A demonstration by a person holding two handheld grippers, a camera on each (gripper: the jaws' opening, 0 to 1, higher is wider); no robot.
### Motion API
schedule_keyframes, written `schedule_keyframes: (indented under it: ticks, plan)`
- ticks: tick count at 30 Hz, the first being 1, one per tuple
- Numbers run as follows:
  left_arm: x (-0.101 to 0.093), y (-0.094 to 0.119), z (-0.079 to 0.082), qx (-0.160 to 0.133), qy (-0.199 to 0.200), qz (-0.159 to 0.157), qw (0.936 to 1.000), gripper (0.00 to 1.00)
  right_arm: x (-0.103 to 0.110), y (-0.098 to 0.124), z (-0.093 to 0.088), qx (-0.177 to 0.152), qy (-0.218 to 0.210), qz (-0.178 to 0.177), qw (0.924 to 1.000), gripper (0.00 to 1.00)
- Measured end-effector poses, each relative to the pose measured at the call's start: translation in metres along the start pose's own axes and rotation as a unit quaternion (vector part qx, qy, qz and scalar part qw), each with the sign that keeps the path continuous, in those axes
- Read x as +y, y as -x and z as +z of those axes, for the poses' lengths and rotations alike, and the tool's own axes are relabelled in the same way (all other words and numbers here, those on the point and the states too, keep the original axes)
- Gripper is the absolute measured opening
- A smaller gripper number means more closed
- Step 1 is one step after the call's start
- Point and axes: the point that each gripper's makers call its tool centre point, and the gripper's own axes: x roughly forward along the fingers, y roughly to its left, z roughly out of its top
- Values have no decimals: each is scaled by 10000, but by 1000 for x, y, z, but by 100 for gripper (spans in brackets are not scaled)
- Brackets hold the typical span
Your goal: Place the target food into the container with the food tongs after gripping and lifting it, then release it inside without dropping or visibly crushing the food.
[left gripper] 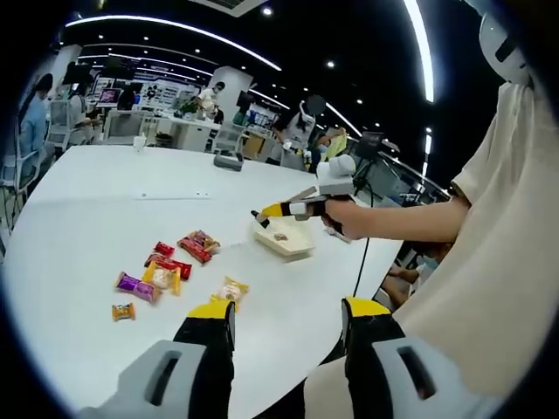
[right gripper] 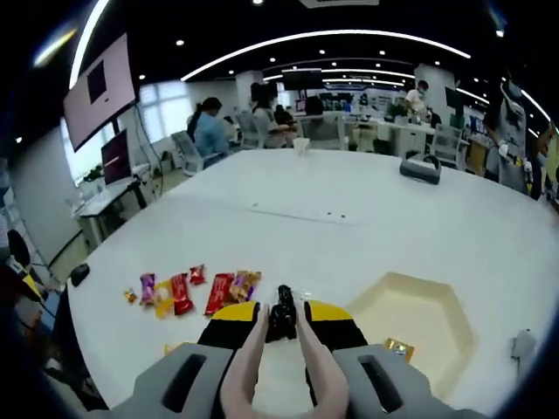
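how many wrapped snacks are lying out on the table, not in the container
About 8, though overlaps may hide some. In the left gripper view: an orange one, a purple one, a yellow one, three red, a multicoloured one, and a pale one nearest the left gripper.

Bare table [right gripper: 367,218] beyond snack packets [right gripper: 196,291]
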Motion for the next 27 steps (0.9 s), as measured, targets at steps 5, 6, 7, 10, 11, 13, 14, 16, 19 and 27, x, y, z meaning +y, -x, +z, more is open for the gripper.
schedule_keyframes:
  ticks: [5,6,7,10,11,13,14,16,19,27]
  plan:
    - [-3,-5,3,-36,-34,-26,10000,49,-6,4,8,-61,14,-26,10000,19]
    - [-4,-6,3,-35,-38,-34,10000,49,-7,5,9,-74,14,-24,10000,19]
    - [-5,-7,3,-33,-42,-38,10000,49,-8,6,11,-84,33,-30,10000,19]
    - [-6,-8,4,-46,-50,-47,10000,49,-12,9,15,-124,38,-42,9999,19]
    - [-7,-8,4,-55,-50,-47,10000,49,-13,9,15,-137,44,-47,9999,19]
    - [-8,-9,4,-59,-52,-47,10000,49,-15,10,17,-163,35,-21,9999,19]
    - [-9,-10,4,-58,-58,-46,10000,49,-16,12,18,-178,86,-17,9998,19]
    - [-10,-10,3,-53,-70,-44,10000,48,-19,15,19,-184,104,-9,9998,19]
    - [-13,-12,2,-51,-68,-39,10000,48,-26,18,22,-241,2,-22,9997,19]
    - [-24,-19,6,-85,-118,-120,9998,49,-43,29,33,-397,-61,-170,9990,19]
